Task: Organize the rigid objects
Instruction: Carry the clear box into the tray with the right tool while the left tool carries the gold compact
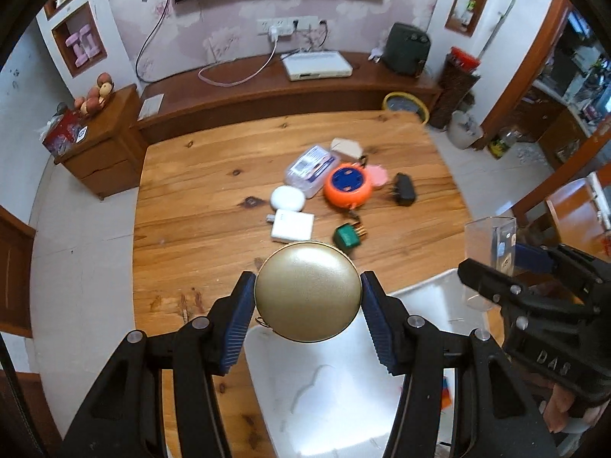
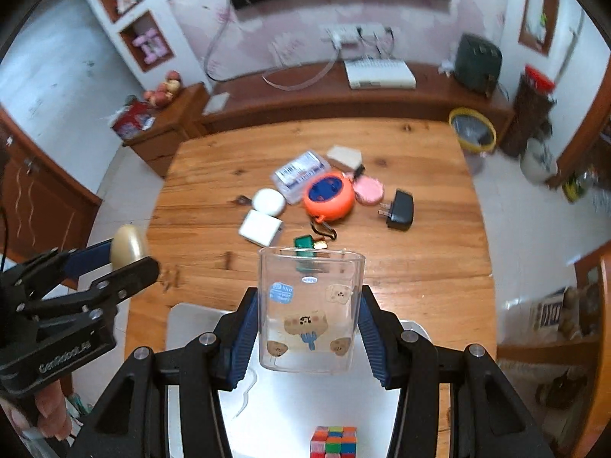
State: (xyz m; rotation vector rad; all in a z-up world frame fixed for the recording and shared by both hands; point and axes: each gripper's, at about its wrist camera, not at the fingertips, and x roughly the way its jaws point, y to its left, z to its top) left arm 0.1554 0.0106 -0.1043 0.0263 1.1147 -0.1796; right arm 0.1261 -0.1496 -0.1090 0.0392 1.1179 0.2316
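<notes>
So both grippers were busy at this point. Left gripper was clamped on a round gold tin, blue pads pressing it from both sides, held up over the near edge of the wooden table and partly over the white tray. Right gripper was squeezed onto a clear plastic cup w/ cartoon stickers on it, upright, also hanging above the tray. From the left cam you could see the cup off to the right, held by the other gripper.

Tray sat at the near end of the table, and in the right wrist view a rubik's cube was already in it, near the bottom edge of frame. Something squiggly and white lay on the tray too, couldn't tell what.

Rest of the stuff was bunched around mid-table:
- orange cable reel w/ blue face, roughly the center of the pile
- clear plastic box w/ a label, touching the reel on its far-left side
- pink round thing just beside the reel on the right
- black charger a bit apart, further right
- white round puck and white square adapter next to each other on the left
- green plug w/ brass prongs, nearest to the gold tin
- beige box at the far side

Background was blurry-ish in the right cam, tbh.
</notes>
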